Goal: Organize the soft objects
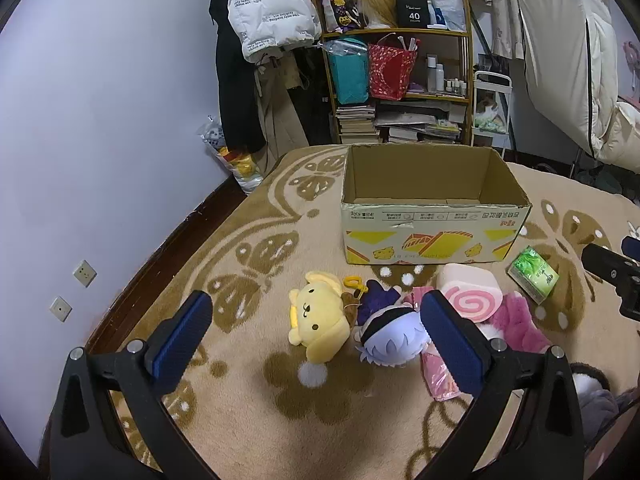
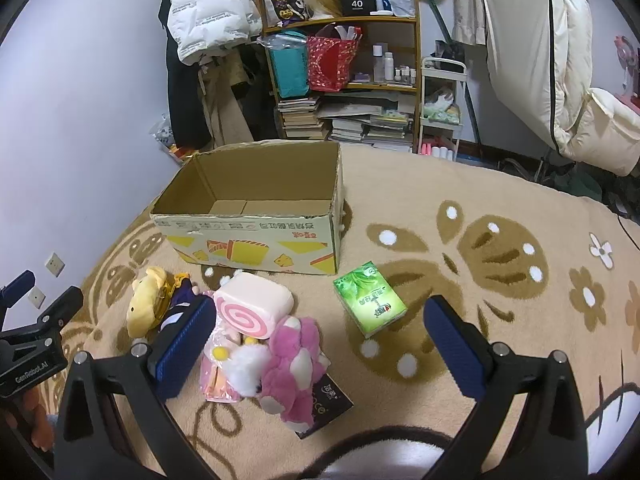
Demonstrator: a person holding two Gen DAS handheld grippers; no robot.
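Soft toys lie in a loose row on the blanket [image 2: 500, 208], just in front of the cardboard box [image 1: 432, 236]. Yellow dog plush [image 1: 320, 320] on its back at the row's 9 o'clock end; purple-haired doll [image 1: 390, 340] touching it on the 3 o'clock side. Pink swirl-roll cushion [image 2: 252, 304] next along, resting partly on a pink-and-white fluffy toy [image 2: 296, 368]. A pink plastic packet [image 2: 218, 384] sits under those two; a dark flat packet [image 2: 332, 408] pokes out below the fluffy toy, label too small to read. Green tissue pack [image 2: 370, 304] lies apart at 3 o'clock of the cushion.

Box stands open, top flaps gone, and looks empty inside.

Left gripper [image 1: 316, 344] spread wide, nothing between its jaws, hovering over the dog and doll. Right gripper [image 2: 320, 344] likewise released, holding nothing, over the fluffy toy.

Shelf [image 1: 400, 80] with books and bags at 12 o'clock, beyond the box; white jacket [image 1: 268, 8] hanging at 11
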